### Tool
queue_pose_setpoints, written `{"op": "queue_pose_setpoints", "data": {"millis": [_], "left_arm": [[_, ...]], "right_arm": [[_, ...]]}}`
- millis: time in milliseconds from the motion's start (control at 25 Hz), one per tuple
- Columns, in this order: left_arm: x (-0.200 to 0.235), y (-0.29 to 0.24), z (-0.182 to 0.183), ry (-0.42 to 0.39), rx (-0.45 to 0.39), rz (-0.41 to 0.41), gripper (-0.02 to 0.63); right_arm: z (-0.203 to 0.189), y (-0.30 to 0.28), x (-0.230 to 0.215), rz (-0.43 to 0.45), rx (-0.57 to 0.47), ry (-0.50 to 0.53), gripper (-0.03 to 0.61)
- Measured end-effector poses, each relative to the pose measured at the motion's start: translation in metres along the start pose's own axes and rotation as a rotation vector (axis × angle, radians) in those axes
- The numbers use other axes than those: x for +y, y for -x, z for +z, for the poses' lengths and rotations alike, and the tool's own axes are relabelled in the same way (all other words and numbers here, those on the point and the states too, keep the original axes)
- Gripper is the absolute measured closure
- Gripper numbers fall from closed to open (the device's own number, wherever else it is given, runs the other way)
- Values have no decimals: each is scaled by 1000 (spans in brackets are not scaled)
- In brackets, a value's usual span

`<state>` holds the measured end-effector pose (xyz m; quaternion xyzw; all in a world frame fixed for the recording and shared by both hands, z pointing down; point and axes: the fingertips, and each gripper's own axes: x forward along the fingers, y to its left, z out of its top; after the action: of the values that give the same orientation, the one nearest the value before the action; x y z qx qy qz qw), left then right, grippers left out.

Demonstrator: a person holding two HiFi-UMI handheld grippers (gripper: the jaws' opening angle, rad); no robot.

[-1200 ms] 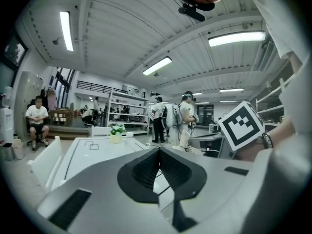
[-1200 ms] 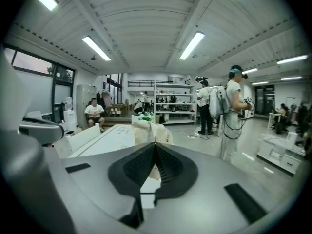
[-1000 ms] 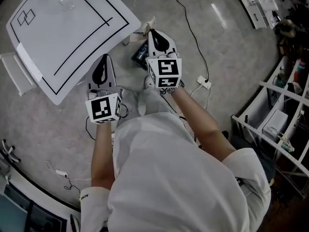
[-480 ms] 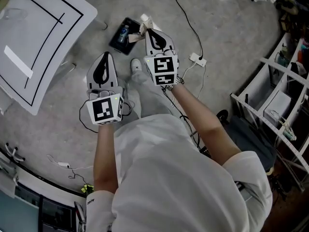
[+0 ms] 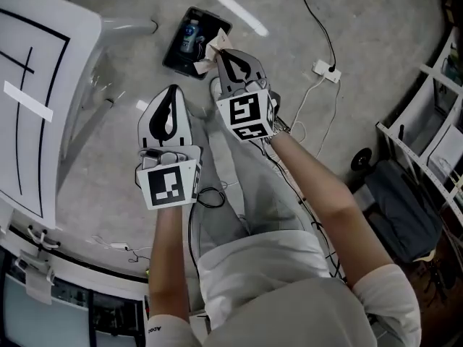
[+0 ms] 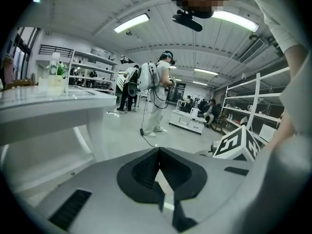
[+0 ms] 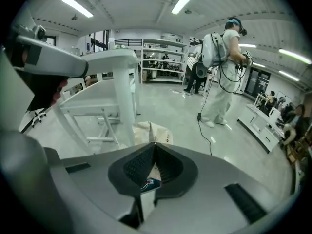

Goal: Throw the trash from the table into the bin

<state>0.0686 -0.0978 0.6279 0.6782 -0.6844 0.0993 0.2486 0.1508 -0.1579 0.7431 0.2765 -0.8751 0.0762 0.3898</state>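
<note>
Grey floor (image 5: pixel 347 85) fills my head view, with the white table (image 5: pixel 43 85) off to the left and the black bin (image 5: pixel 173 60) standing on the floor beyond both grippers, a bottle (image 5: pixel 189 35) lying inside it. Both of the person's forearms reach forward and down, and the right one (image 5: pixel 318 194) stretches further out than the left (image 5: pixel 170 251). The right gripper (image 5: pixel 224 51) points down towards the bin's near right corner. Its jaws are clamped on a beige paper wrapper (image 5: pixel 214 46), which sticks out past the tips and overlaps the bin's rim in my head view; I cannot tell how high above the rim it hangs. The right gripper view confirms the hold: the wrapper (image 7: pixel 148 130) is pinched between the jaws of that gripper (image 7: pixel 155 144), crumpled paper fanning out beyond them. The left gripper (image 5: pixel 172 89) hangs nearer the body, to the left of the right one and short of the bin, over bare floor. In its own view the left gripper (image 6: pixel 159 150) has its jaws closed together with nothing between them.
</note>
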Motion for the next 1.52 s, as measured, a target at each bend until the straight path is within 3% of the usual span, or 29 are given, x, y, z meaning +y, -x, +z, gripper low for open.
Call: {"op": "queue_pose_setpoints", "data": {"millis": [200, 520, 640, 800, 1240, 1360, 1440, 1520], "left_arm": [[34, -35, -53, 48, 32, 29, 609], [46, -34, -104, 85, 102, 36, 609], [51, -29, -99, 85, 98, 43, 609], [52, -26, -90, 87, 77, 52, 609], [50, -8, -90, 87, 63, 61, 609], [48, -1, -83, 78, 47, 64, 609], [48, 4, -74, 71, 30, 64, 609], [50, 13, -60, 59, 12, 65, 609]], "right_arm": [[-40, -61, 23, 40, 39, 22, 569], [-68, -101, 30, 68, 86, 34, 568], [-65, -106, 34, 78, 115, 29, 566], [-63, -105, 39, 101, 126, 40, 501], [-52, -90, 46, 98, 97, 79, 499], [-43, -79, 48, 123, 81, 89, 505], [-31, -69, 48, 132, 60, 81, 564], [-12, -55, 52, 144, 15, 74, 569]]}}
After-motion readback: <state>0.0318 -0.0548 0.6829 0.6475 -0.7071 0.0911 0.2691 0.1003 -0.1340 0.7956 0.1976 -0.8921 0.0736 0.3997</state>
